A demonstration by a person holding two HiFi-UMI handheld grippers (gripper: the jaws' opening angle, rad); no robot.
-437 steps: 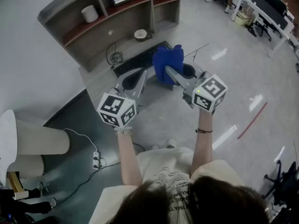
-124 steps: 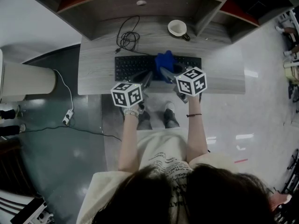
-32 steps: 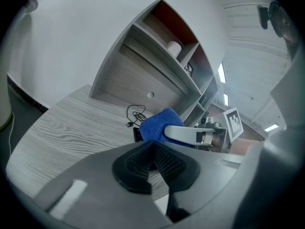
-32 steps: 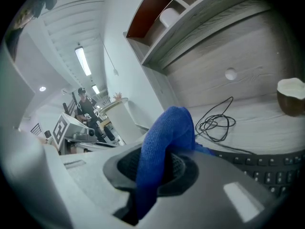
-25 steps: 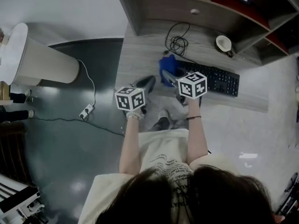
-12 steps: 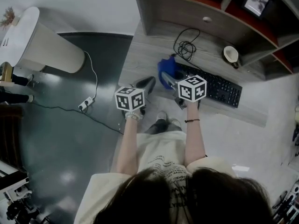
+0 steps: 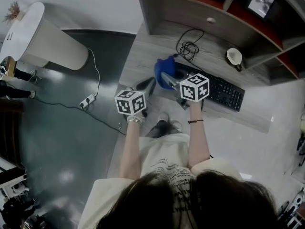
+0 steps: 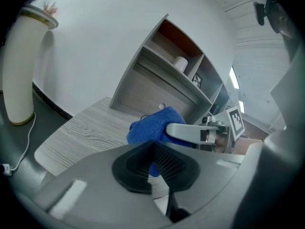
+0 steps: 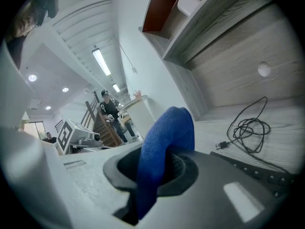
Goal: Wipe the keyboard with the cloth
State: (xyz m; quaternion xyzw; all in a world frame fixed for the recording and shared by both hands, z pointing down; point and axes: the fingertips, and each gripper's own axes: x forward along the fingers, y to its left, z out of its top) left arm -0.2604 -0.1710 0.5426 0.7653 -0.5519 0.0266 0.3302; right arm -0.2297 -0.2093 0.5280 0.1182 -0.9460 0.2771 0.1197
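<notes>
Right claw [image 7: 166,77] — jaws clamped on the blue cloth [image 7: 163,67], which bunches up over the pads and hangs out past the tips. The cloth sits over the left end of the black keyboard [image 7: 217,88]; whether it touches the keys I cannot tell. From this claw the keyboard runs off to the right, partly beneath it.

Left claw [image 7: 149,83] is just beside it, to the left — tips together, nothing between them, over bare grey wood of the desk [image 7: 138,56].

Ahead of the right claw lies a coiled black cable [image 7: 188,46]. Further ahead and to the right, a pale cup [image 7: 233,56] stands at the foot of the shelf unit [image 7: 190,8].
</notes>
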